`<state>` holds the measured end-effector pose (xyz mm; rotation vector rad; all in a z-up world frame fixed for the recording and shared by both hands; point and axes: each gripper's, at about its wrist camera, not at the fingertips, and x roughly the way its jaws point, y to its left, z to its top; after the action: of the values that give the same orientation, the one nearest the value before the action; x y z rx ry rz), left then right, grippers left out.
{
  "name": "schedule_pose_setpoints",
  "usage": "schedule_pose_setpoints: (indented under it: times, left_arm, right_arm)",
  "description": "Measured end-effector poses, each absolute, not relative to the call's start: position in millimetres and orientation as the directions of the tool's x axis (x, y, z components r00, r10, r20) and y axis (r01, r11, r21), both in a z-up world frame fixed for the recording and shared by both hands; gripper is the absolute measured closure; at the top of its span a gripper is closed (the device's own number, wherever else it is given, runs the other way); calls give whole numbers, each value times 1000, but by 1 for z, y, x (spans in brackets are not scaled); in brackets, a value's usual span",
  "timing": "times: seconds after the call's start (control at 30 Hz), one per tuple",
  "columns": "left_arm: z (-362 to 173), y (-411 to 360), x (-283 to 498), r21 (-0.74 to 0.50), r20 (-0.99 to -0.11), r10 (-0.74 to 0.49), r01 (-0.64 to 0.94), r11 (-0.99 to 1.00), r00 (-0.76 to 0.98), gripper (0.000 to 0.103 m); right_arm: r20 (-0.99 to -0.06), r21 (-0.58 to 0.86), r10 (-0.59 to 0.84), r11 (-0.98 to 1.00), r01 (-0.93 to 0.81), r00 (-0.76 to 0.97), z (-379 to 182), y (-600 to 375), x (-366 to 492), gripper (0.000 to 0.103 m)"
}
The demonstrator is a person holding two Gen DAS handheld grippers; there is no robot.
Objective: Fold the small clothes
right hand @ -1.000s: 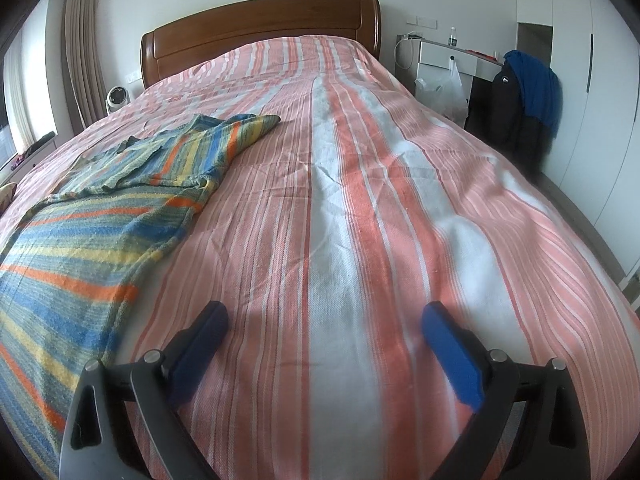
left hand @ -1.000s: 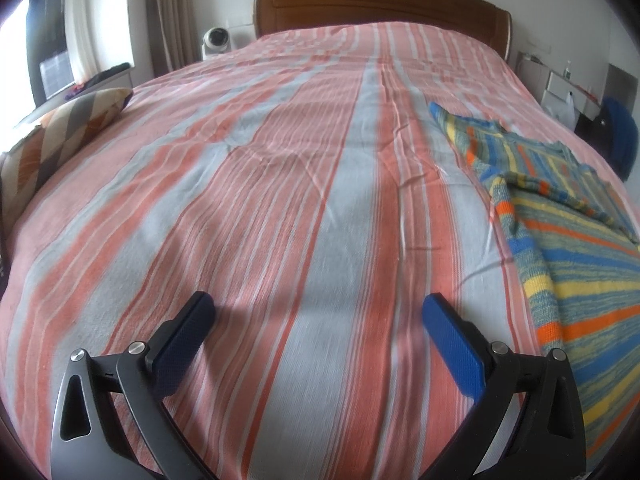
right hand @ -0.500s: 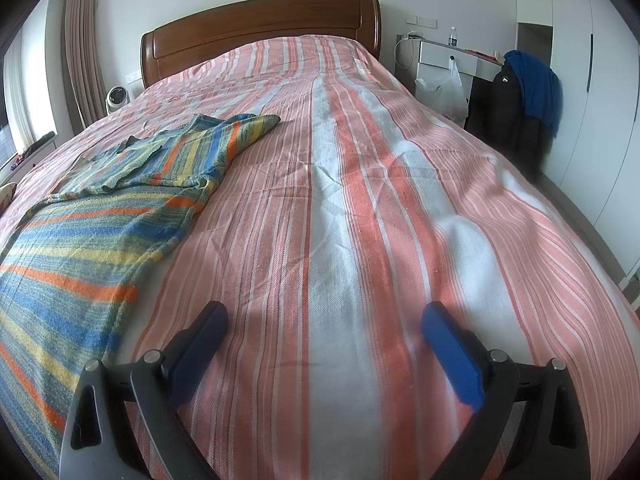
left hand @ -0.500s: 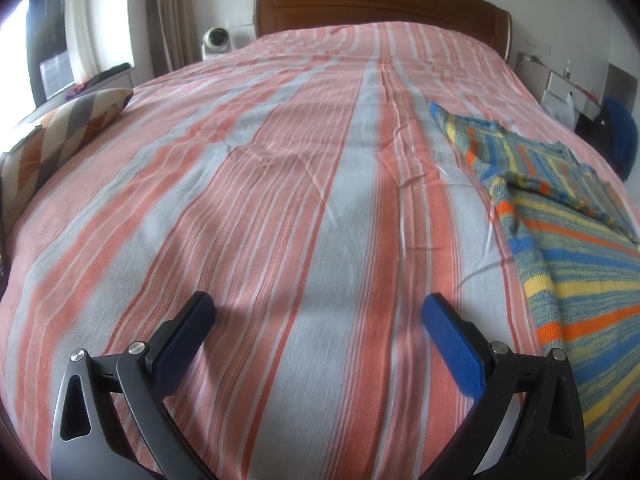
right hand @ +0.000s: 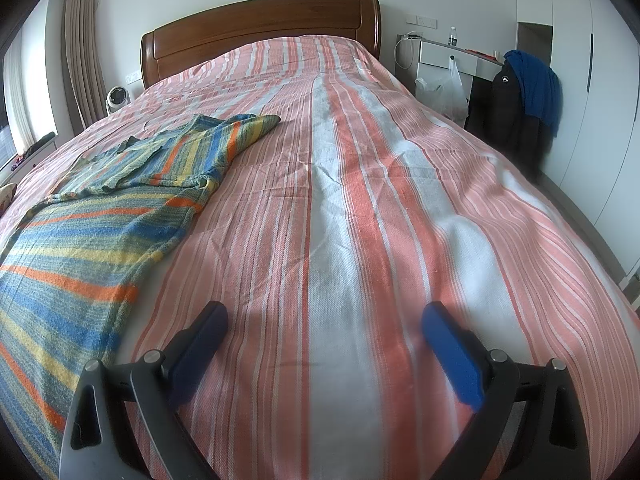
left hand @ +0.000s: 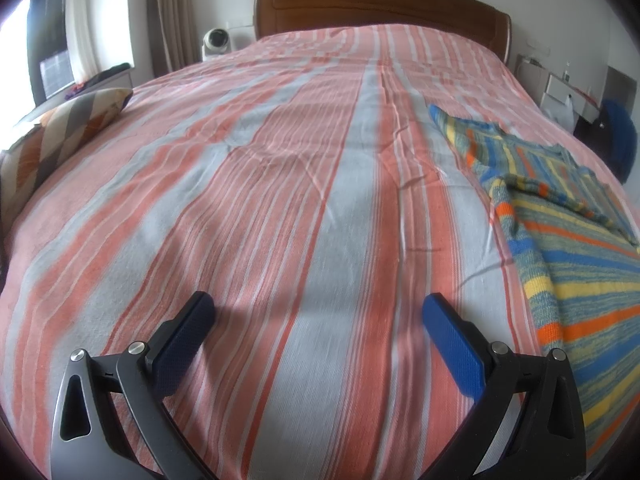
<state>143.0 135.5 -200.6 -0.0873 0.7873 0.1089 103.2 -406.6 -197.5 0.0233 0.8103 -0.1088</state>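
Striped knit in blue, yellow, orange and green: the small sweater point(right hand: 104, 216) lies spread on the bed point(left hand: 280, 208), on the pink-and-grey striped bedspread, with its hem toward the foot edge and its collar and sleeves toward the wooden headboard point(right hand: 260, 36). The near sleeve is turned in across the chest; whether that counts as a first fold I cannot tell.

Nothing has changed over the last second. Both views match the earlier ones: the sweater has not shifted and neither tool has moved. The left gripper point(left hand: 318, 328) hangs low over bare bedspread near the foot edge, jaws wide and empty, with the sweater just beside its right finger. The right gripper point(right hand: 324, 332) sits the same way, wide and empty, with the sweater beside its left finger. So the garment lies between the two tools, untouched.

My reading is that folding proper has not begun; this is a pause before the reach, and each tool would need to move inward to the hem corners.
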Motion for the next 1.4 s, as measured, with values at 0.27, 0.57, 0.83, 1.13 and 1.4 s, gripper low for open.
schedule_pose_setpoints:
  times: [0.27, 0.57, 0.83, 1.13, 1.4]
  left_arm:
    - [-200, 138, 144, -41, -718, 61, -129, 991, 694, 0]
    - [-174, 118, 66, -242, -846, -241, 61, 968, 475, 3]
    - [-191, 67, 13, -131, -921, -181, 163, 978, 346, 34]
    - [-183, 90, 28, -304, -908, -324, 114, 946, 264, 100]
    - [-129, 123, 163, -468, -769, -456, 91, 879, 449, 100]
  right_arm:
    - [-731, -17, -83, 994, 104, 677, -198, -406, 104, 5]
    - [-801, 263, 236, 964, -31, 551, -128, -399, 67, 1]
    - [-898, 382, 387, 922, -67, 210, -167, -343, -8, 18]
    - [-876, 449, 453, 891, -63, 166, -177, -327, -5, 98]
    - [-759, 523, 498, 850, -62, 420, -137, -344, 90, 98]
